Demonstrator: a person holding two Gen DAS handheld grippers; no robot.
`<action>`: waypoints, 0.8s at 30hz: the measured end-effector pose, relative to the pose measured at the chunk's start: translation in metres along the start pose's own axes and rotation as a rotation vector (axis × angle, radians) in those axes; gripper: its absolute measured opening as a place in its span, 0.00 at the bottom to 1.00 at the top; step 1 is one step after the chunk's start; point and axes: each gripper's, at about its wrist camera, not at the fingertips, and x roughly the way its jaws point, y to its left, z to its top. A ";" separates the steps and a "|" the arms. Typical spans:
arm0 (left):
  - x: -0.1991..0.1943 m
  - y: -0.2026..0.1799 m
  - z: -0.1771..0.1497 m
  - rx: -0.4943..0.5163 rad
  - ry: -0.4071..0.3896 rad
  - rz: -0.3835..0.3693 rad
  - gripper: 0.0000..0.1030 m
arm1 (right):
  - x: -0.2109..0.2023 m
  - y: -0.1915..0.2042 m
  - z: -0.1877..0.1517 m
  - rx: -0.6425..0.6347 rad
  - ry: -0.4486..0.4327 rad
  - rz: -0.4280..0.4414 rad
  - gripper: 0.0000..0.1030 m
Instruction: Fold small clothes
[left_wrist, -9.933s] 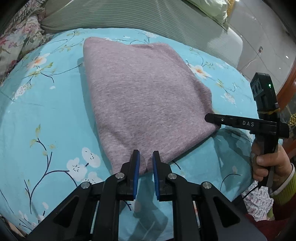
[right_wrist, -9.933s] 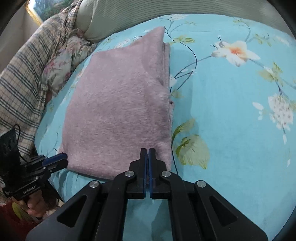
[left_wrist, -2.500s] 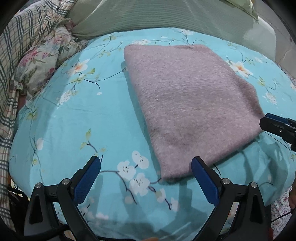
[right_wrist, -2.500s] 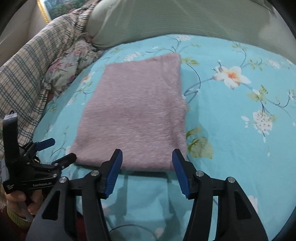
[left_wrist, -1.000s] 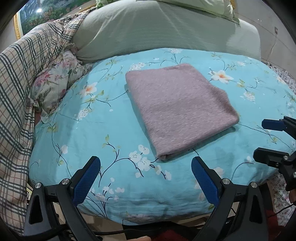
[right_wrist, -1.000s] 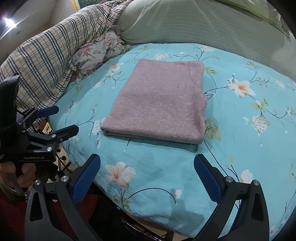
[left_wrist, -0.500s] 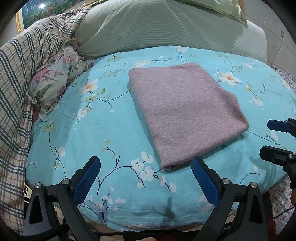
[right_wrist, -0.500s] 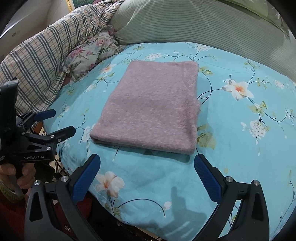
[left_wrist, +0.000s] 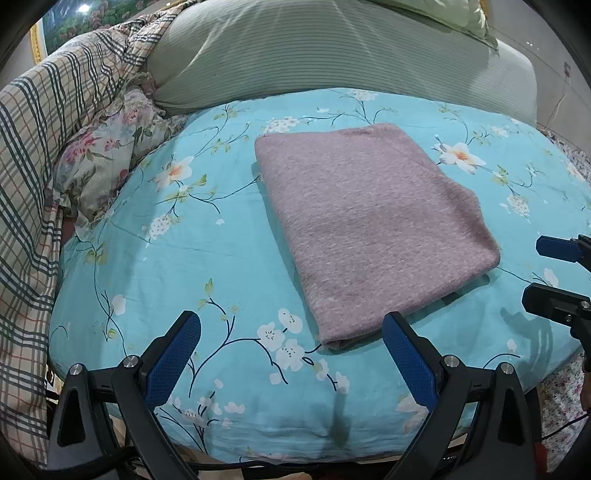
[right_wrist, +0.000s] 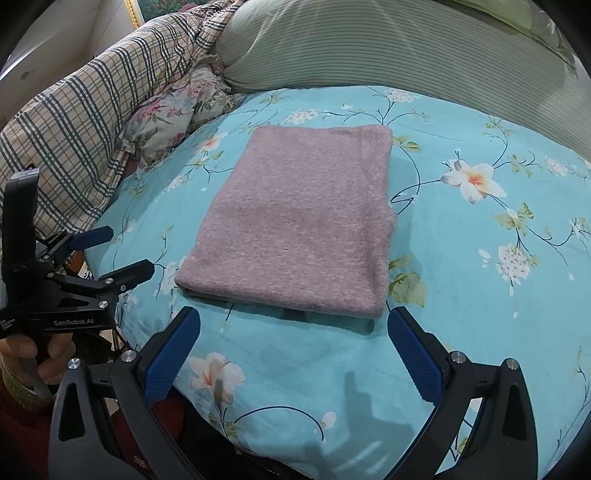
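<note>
Folded mauve garment (left_wrist: 369, 229) lay flat at the middle of the bed (left_wrist: 166, 266), both grippers clear of it.

Looked soft, fuzzy and light: a thick stack of knit layers, limp rather than stiff, likely to sag and slip apart if lifted by one corner. Best taken at the near folded edge, at 6 o'clock in the right wrist view, pinching all layers at both near corners together. Left gripper (left_wrist: 291, 354) stood wide open and empty, near corner of the garment just beyond its fingertips toward 1 o'clock. Right gripper (right_wrist: 293, 343) likewise spread wide, holding nothing, near edge just ahead at 12 o'clock. Floral pillow (right_wrist: 173, 110) and plaid quilt (right_wrist: 85, 122) sat well apart at 10 o'clock.
</note>
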 end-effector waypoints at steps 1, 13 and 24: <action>0.000 0.000 0.000 0.000 0.000 0.000 0.96 | 0.000 0.000 0.000 0.000 0.000 -0.001 0.99; -0.001 -0.004 0.001 0.001 -0.006 0.000 0.96 | 0.000 0.000 0.002 0.003 -0.003 0.001 0.99; -0.004 -0.007 0.002 0.002 -0.012 0.003 0.96 | -0.001 0.006 0.000 0.005 -0.003 -0.002 0.99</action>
